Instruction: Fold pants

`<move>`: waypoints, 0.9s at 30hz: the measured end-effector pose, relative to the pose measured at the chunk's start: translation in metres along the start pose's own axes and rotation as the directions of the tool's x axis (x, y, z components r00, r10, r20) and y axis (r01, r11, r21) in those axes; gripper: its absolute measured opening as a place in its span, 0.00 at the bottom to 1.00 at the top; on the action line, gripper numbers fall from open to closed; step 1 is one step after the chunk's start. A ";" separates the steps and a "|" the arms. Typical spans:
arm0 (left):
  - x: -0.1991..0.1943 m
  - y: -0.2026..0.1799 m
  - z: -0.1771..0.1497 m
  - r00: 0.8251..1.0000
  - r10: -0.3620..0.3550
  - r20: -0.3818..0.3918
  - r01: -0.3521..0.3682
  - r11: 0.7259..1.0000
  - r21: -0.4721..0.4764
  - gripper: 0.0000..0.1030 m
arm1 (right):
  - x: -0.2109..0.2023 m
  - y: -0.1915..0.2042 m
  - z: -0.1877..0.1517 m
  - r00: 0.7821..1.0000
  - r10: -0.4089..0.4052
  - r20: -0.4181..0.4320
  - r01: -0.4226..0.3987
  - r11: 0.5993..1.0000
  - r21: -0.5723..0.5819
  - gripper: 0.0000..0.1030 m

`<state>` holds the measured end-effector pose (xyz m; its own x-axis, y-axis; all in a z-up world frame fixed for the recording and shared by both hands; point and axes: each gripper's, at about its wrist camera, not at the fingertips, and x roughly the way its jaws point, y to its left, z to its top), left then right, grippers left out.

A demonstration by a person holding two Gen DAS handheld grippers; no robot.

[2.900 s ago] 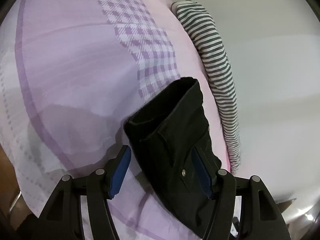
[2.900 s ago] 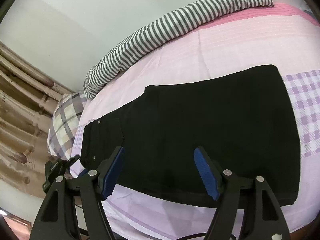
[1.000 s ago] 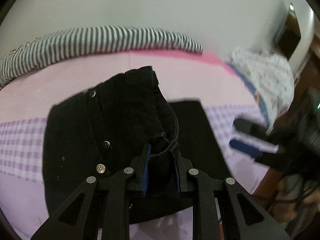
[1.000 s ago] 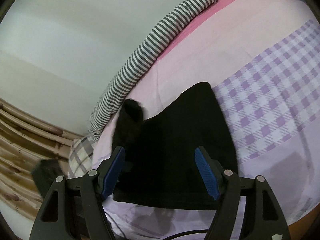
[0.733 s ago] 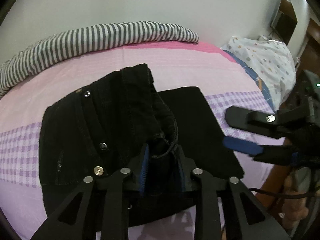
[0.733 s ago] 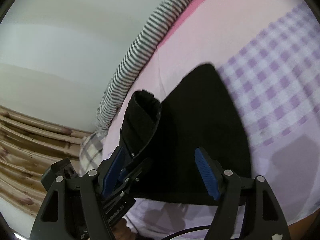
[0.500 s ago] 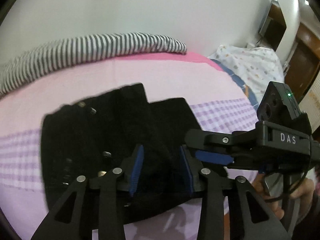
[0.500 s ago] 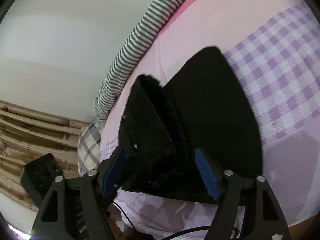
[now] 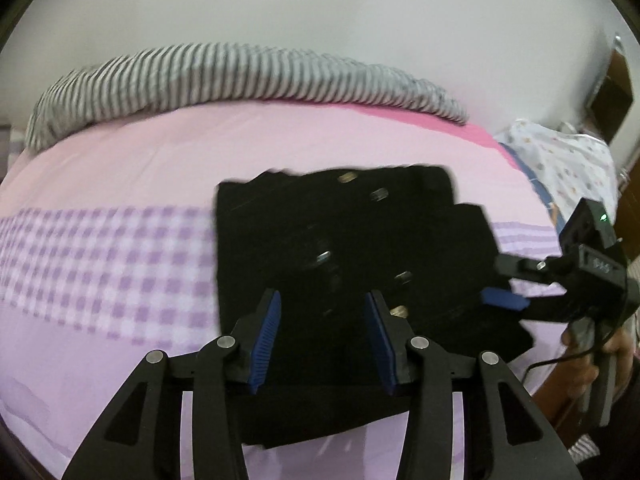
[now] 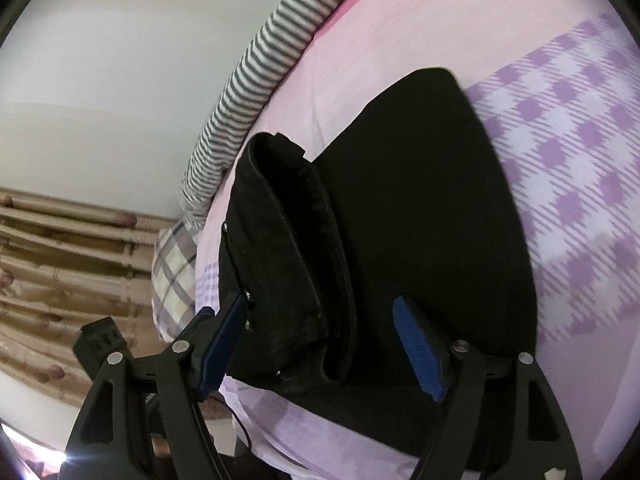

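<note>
Below the left gripper (image 9: 322, 332), jaws just opened and empty, folded black denim pants (image 9: 352, 248) lie on the pink checked bed (image 9: 120, 184). Right gripper (image 10: 320, 344), jaws wide, hovers nearer the loose waistband flap, long axis running away.

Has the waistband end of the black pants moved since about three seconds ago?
Yes. The waistband end then lay flat near the plaid pillow; it now sits folded over the legs, farther from that pillow. The left gripper's jaws have just opened, released.

Black gripper frames (image 9: 322, 338) — blue ribbed fingers (image 9: 264, 338), silver screws.
</note>
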<state>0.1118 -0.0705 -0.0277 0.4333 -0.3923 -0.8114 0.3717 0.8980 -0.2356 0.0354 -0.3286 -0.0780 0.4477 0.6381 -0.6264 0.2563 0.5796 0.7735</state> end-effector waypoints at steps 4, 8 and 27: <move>0.008 0.013 -0.011 1.000 0.003 -0.029 -0.004 1.000 -0.019 0.45 | 0.018 0.013 0.007 0.998 -0.009 -0.063 0.002 0.994 -0.107 0.66; 0.015 0.010 -0.015 0.999 0.003 -0.043 -0.003 1.000 0.007 0.48 | 0.031 0.019 0.011 0.995 -0.014 -0.100 -0.003 0.986 -0.165 0.59; 0.027 0.011 -0.018 0.996 0.042 -0.077 -0.040 0.999 0.018 0.58 | 0.065 0.036 0.024 0.993 -0.051 -0.107 0.034 0.987 -0.156 0.31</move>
<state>0.1127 -0.0676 -0.0618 0.3841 -0.3379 -0.8592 0.3687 0.9093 -0.1928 0.0938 -0.2783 -0.0881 0.3400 0.6582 -0.6717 0.1349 0.6728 0.7275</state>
